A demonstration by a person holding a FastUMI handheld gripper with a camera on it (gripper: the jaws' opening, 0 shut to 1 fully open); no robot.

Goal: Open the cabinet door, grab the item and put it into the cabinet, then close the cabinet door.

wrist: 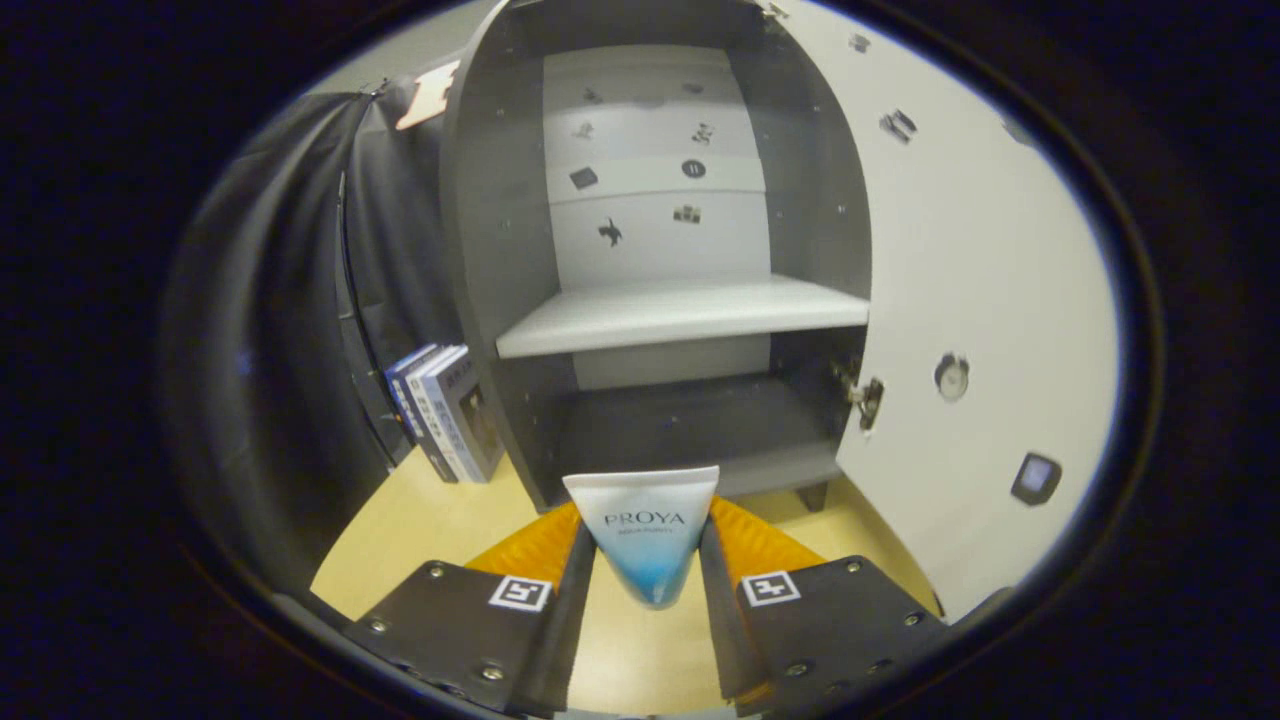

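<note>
Gripper clamped on the tube, crimped end forward, just short of the open cabinet. Door swung wide to the right. Best carried straight and level onto the white shelf, clear of the hinge, before release.

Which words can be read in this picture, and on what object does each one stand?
"PROYA": on the tube, held between the gripper's fingers.
Smaller line beneath it: too small to read.
Spines of the books: blurred, unreadable.
</note>
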